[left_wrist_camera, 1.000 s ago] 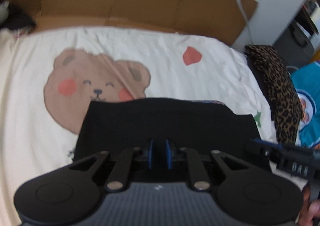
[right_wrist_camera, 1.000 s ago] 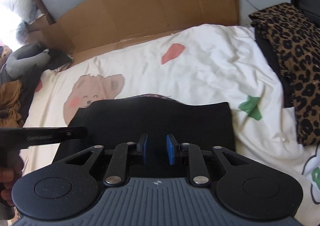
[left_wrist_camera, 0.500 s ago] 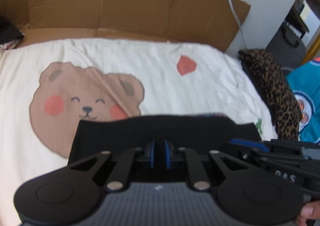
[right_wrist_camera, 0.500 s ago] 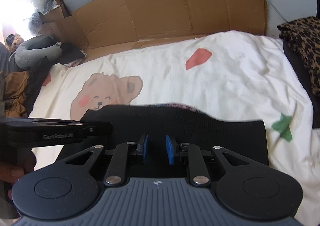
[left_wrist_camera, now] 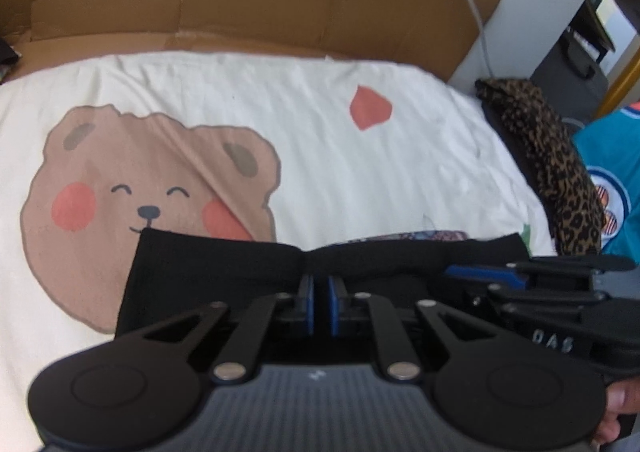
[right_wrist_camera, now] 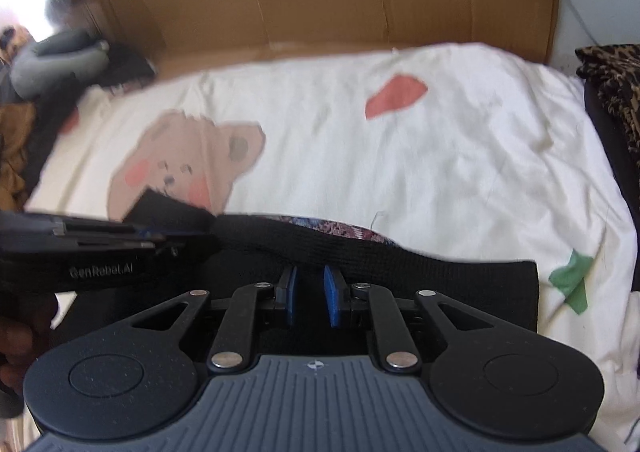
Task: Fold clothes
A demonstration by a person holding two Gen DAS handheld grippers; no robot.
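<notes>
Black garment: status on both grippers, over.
Left gripper shut on black garment. Right gripper also pinching its edge. Garment lifted over bear sheet. Nothing in the way.

Both grippers side by side, each nipping the black garment's edge.

The left gripper (left_wrist_camera: 321,294) points toward 12 o'clock, its blue pads (left_wrist_camera: 307,302) drawn nearly together with the black garment (left_wrist_camera: 208,272) pinched between them. The right gripper (right_wrist_camera: 310,294) also aims at 12 o'clock, pads (right_wrist_camera: 331,298) a little wider apart but clamped on the same fabric edge. From the left wrist camera the right gripper enters at 3 o'clock, a fingertip of the holding hand (left_wrist_camera: 614,418) showing at 4 o'clock. From the right wrist camera the left gripper lies at 9 o'clock.
</notes>
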